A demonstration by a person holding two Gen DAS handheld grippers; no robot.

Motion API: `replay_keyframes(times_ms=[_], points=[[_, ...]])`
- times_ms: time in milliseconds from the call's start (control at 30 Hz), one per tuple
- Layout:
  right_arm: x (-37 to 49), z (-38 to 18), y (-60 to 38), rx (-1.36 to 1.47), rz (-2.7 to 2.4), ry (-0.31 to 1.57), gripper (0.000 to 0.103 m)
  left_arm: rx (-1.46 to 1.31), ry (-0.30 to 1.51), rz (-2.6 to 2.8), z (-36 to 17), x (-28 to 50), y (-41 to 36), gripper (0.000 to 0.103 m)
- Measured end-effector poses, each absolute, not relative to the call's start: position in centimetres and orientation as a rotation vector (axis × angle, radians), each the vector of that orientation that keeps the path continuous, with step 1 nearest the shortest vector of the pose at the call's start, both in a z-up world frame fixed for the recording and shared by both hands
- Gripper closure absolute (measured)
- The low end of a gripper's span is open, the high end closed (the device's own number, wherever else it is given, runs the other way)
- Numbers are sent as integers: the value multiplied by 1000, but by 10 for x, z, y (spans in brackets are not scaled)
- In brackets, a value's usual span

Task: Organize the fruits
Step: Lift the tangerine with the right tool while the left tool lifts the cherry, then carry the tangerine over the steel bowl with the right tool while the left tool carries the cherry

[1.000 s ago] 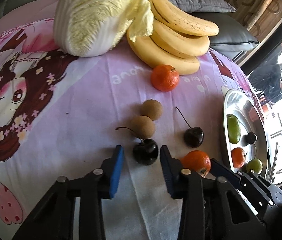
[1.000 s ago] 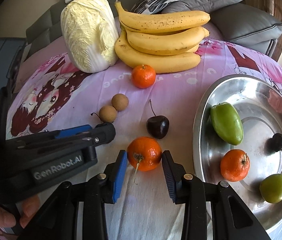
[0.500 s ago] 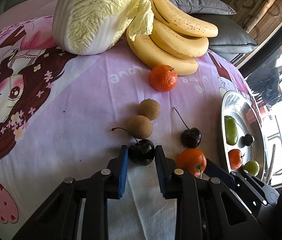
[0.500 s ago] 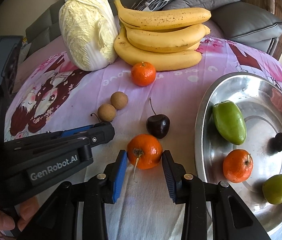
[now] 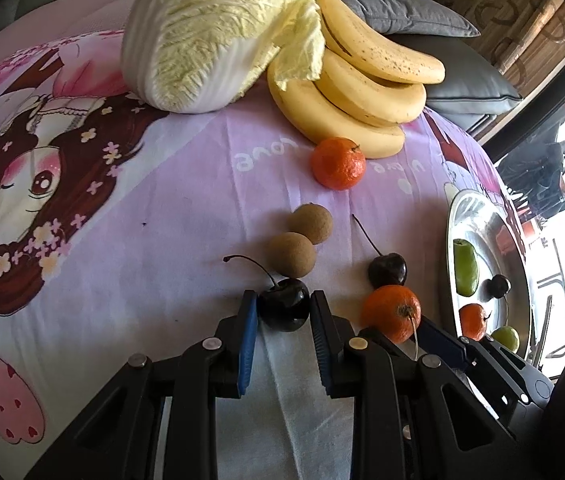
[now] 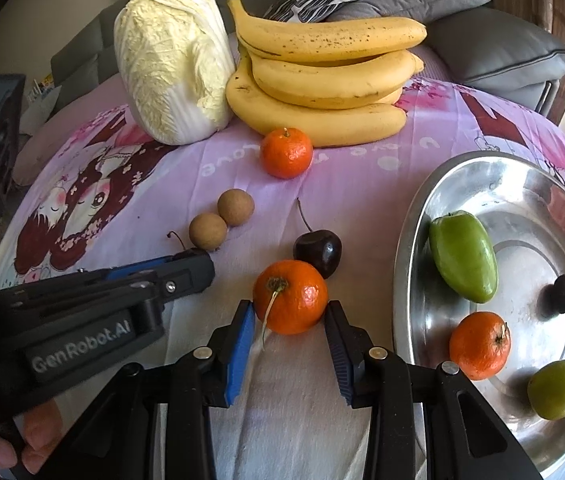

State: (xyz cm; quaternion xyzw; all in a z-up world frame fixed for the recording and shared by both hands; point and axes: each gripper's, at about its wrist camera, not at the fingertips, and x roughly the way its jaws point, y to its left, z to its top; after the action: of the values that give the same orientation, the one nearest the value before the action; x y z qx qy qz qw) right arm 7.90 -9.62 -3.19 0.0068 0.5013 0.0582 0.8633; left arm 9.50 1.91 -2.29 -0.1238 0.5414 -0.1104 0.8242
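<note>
Sitting pinched in the left claw point(image 5: 283, 312): dark cherry point(image 5: 284, 309).

i see a lilac cloth point(image 6: 362, 184) printed with a pink cartoon girl, yellow speckled bananas point(image 6: 322, 80), orange tangerines point(image 6: 290, 296), a near-black cherry point(image 5: 284, 310), tan longans point(image 5: 292, 254), a silver tray point(image 6: 410, 280).

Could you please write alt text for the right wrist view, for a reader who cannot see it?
The right gripper holds a tangerine on a purple cartoon tablecloth, beside a steel tray of fruit. Behind lie a cherry, bananas and a cabbage.
</note>
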Motion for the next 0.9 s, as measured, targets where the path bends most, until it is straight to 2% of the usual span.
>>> replay_keyframes(times_ms=[167,433,567,667,900], points=[[76,-25,-96,-5,115,1014,54,-267,1149,-227,-22,95,22,76],[82,-29,-89,-53,113,1014,54,-267,1153,-231,-23,94,21,76],[83,-31,-88,-59,102,1021,55,-268,1153,-227,-23,94,21,76],[84,-31,-90,-51,105,1023,62,-269,1153,-227,-23,94,21,76],[78,-21,-91,-19,122,1002,63,-276,1136,-221,-18,92,25,76]])
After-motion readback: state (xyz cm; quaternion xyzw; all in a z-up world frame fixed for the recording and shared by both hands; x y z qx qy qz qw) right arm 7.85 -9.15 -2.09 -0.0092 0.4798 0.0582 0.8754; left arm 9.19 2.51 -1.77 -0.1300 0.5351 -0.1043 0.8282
